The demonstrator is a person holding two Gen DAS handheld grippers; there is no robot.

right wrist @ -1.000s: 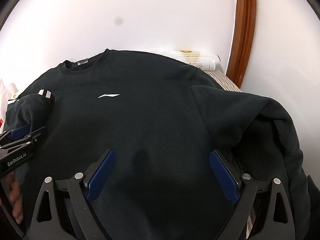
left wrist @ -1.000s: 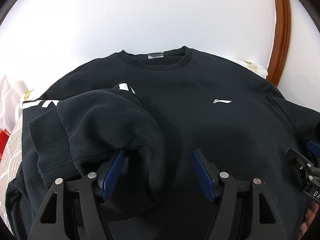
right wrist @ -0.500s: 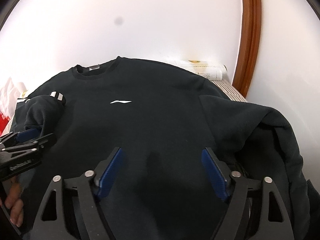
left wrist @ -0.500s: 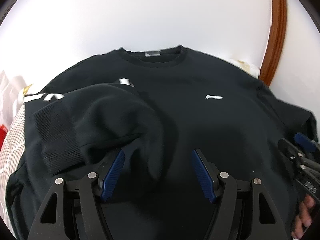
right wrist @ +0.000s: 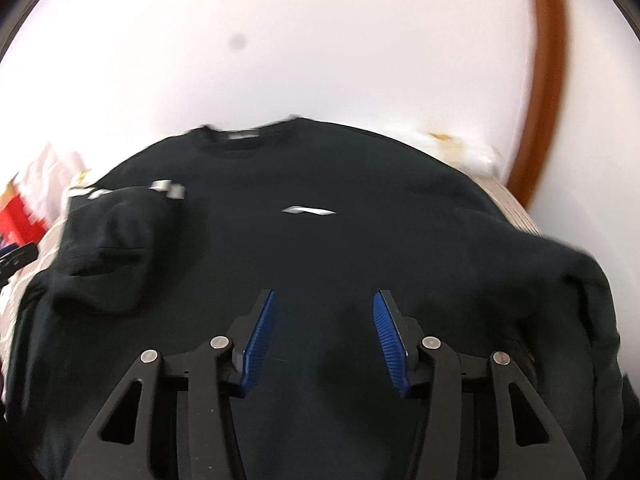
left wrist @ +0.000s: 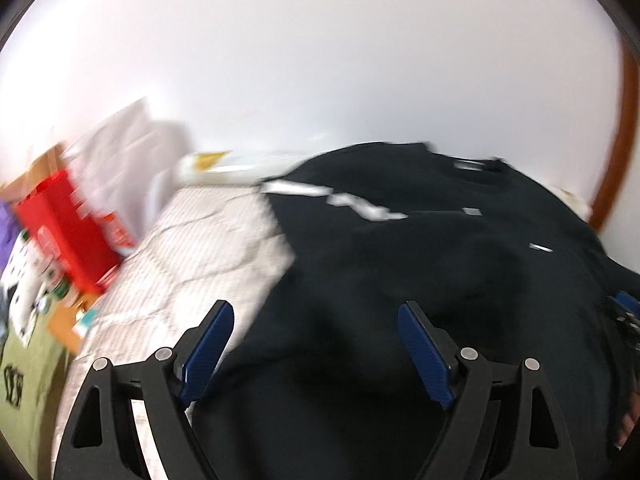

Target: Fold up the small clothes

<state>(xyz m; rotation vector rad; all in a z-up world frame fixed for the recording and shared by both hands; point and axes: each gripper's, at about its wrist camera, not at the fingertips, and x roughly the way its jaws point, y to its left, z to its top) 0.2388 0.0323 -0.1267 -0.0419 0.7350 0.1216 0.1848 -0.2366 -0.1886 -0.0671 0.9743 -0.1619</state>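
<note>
Black sweatshirt (right wrist: 320, 240) is lying face up on the quilted bed (left wrist: 192, 264), filling centre and lower frame of the R wrist view, collar at upper centre, white chest logo (right wrist: 308, 211) just above mid-frame. One sleeve (right wrist: 108, 248) is lying folded in over the body at mid-left; the other sleeve (right wrist: 580, 280) is bunching at far right, not yet folded, by the look of it.

Left hand-held gripper (left wrist: 316, 344): jaws standing spread and having just been opening, nothing between the pads; it is hanging over the garment's edge at lower centre of its own blurred view. Right hand-held gripper (right wrist: 323, 340): jaws having just been closing, now part-way in, nothing pinched; fabric is lying below, not between.

Step in hand, as judged: taking the R sleeve across. Recommend pinching it near the cuff, lifting clear, laying it level w/ the first sleeve, keeping the body flat.

Containers: red carton (left wrist: 68, 236) at mid-left of the L wrist view, w/ white bags (left wrist: 120, 168) behind; contents not discernible, blur too heavy.
</note>
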